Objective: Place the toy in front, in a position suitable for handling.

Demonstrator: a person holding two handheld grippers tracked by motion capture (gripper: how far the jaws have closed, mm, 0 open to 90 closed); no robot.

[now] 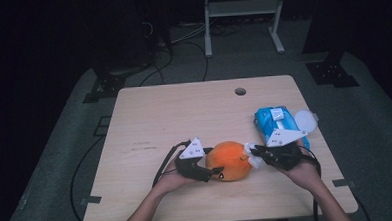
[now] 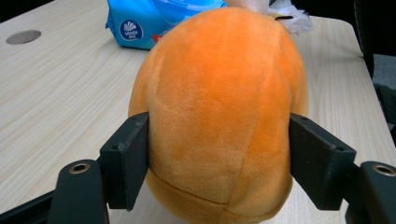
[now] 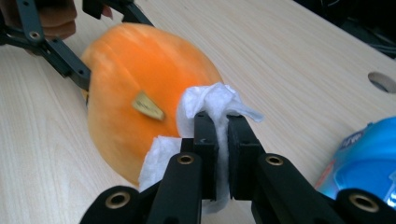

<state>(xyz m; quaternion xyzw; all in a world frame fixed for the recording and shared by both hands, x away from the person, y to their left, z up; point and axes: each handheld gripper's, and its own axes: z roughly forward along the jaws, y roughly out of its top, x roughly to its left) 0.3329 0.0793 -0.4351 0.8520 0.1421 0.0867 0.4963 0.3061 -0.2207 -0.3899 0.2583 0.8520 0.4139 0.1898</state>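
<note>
- Orange plush ball [image 1: 229,160] sits low-centre in the high view, on the light wood worktop [image 1: 184,116], right between both hands.
- left gripper [image 2: 219,158] has the plush between its jaws in the left gripper view, one black pad on each flank. They look like they're only just touching the fabric, not squeezing, so I'd call it loosely cradling rather than a firm clamp.
- right gripper [image 3: 222,149] is clenched tight on a white wipe [image 3: 210,105], which pokes out above the jaws and hangs below them too.
- Key bit: in the right gripper view the plush lies up and to the left of the wipe, and the wipe's edge is right against the orange surface near a small yellowish tag [image 3: 148,106].
- In the high view the plush's long axis runs roughly left to right, so the wipe meets its right end.
- Blue wipes pack [image 1: 277,122] sits just behind the right hand [image 1: 301,168], toward the right edge.
- My guess: the wiping hand is the one that'll travel; the other just steadies.
</note>
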